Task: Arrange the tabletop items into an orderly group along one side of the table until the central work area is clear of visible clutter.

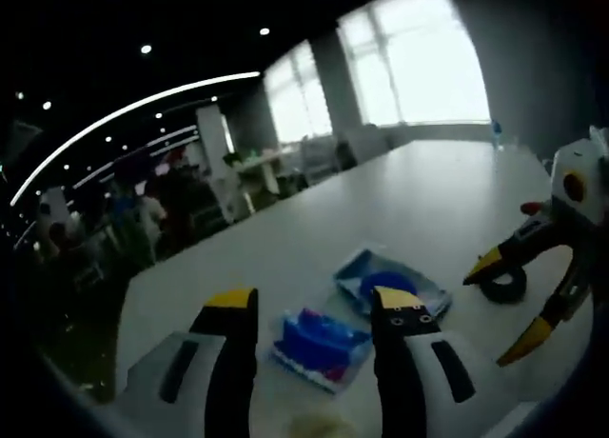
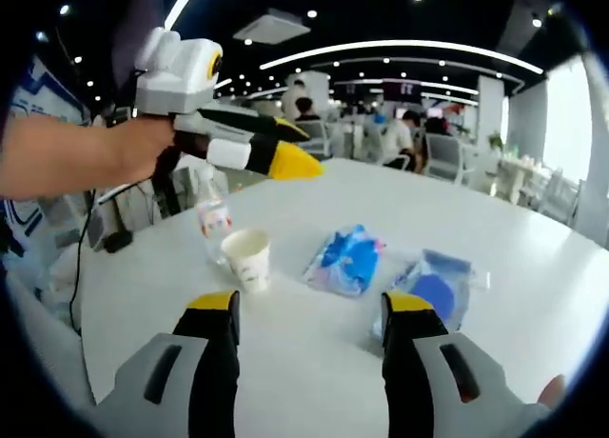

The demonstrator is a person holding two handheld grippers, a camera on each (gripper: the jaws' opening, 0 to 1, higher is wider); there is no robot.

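Over on the left side of the right gripper view, my left hand-held gripper (image 2: 285, 157) hangs in the air above the surface (image 2: 314, 362), and from that angle I can't tell how its jaws stand. In the left gripper view they rise well apart with nothing between them, so it's open (image 1: 319, 314).

Going left to right in the right gripper view: a clear bottle (image 2: 211, 209) stands upright near the far-left edge, a paper cup (image 2: 248, 258) sits just in front of it, close but I can't say if they touch. Then a blue packet (image 2: 346, 259) lies flat near the middle, and a second packet with a dark blue disc (image 2: 435, 290) lies just beside it. My right hand-held gripper (image 2: 314, 314) is open too, jaws wide, hovering low over bare surface short of all four things. In the left gripper view it comes in from the right (image 1: 519, 300) with a black ring (image 1: 502, 284) lying between its spread jaws, no grip yet as far as I can see.

My read: barely started, stuff's spread across the middle. To do this step well I'd pick one edge, probably by the bottle and cup since those already sit together, and bring the flat packets there. Packets are thin and floppy, so pinch a raised edge, not the flat face. Careful with the cup, it'll tip easily if bumped.
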